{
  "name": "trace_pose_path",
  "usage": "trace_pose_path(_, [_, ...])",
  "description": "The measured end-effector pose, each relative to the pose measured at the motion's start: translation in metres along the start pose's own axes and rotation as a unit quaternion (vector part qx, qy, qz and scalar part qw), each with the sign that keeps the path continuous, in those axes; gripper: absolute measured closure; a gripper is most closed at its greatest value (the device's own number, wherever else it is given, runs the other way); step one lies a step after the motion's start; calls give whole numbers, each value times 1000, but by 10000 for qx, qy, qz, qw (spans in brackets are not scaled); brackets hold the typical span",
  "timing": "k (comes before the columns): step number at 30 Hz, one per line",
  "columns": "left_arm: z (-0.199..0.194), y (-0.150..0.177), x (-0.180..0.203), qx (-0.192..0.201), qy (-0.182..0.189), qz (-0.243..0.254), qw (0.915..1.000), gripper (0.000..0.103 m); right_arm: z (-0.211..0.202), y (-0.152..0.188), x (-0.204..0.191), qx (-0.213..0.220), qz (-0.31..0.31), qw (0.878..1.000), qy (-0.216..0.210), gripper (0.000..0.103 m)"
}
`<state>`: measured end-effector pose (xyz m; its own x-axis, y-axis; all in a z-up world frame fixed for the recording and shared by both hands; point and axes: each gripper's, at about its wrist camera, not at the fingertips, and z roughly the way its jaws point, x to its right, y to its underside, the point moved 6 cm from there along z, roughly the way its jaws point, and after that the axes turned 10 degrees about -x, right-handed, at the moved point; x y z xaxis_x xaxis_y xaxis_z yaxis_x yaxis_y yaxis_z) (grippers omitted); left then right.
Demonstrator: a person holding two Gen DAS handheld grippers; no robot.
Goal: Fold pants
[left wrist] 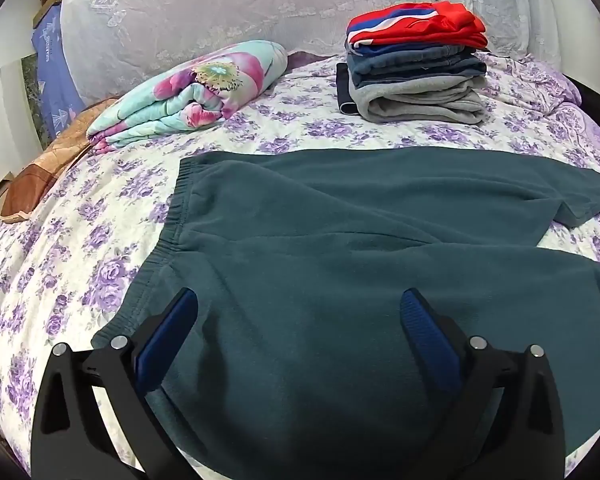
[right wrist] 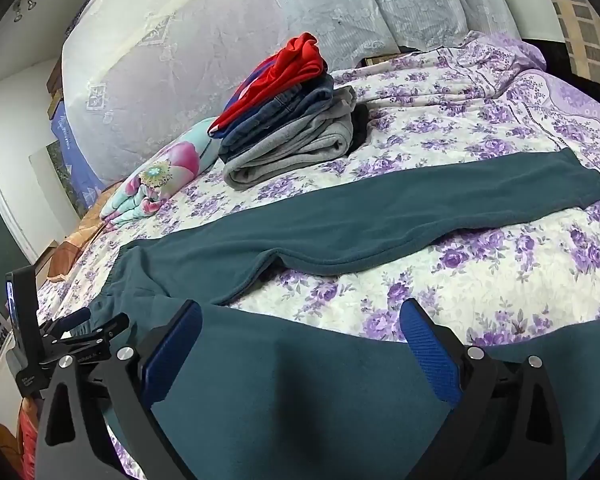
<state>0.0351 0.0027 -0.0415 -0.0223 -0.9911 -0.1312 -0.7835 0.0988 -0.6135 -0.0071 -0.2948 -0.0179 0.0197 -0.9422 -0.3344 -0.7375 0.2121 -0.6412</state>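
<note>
Dark teal fleece pants [left wrist: 320, 248] lie spread flat on the floral bed, waistband to the left, legs running right. In the left wrist view my left gripper [left wrist: 298, 300] hovers open over the seat area near the waistband, nothing between its blue pads. The right wrist view shows the pants [right wrist: 380, 208] with the far leg stretched to the right and the near leg under my right gripper [right wrist: 300, 312], which stands open above that leg's upper edge. The left gripper [right wrist: 60, 332] also shows at that view's left edge.
A stack of folded clothes [left wrist: 416, 64], red on top, sits at the back of the bed [left wrist: 60, 260]. A folded floral quilt [left wrist: 188, 92] lies back left. White lace bedding rises behind. The bed's left side drops off near brown cushions [left wrist: 32, 184].
</note>
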Motion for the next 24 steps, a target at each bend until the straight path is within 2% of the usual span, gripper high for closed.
trace_pose_path(24, [1, -5, -6, -42, 46, -67, 10000, 4, 4, -3, 1, -130, 149, 9998, 7, 3])
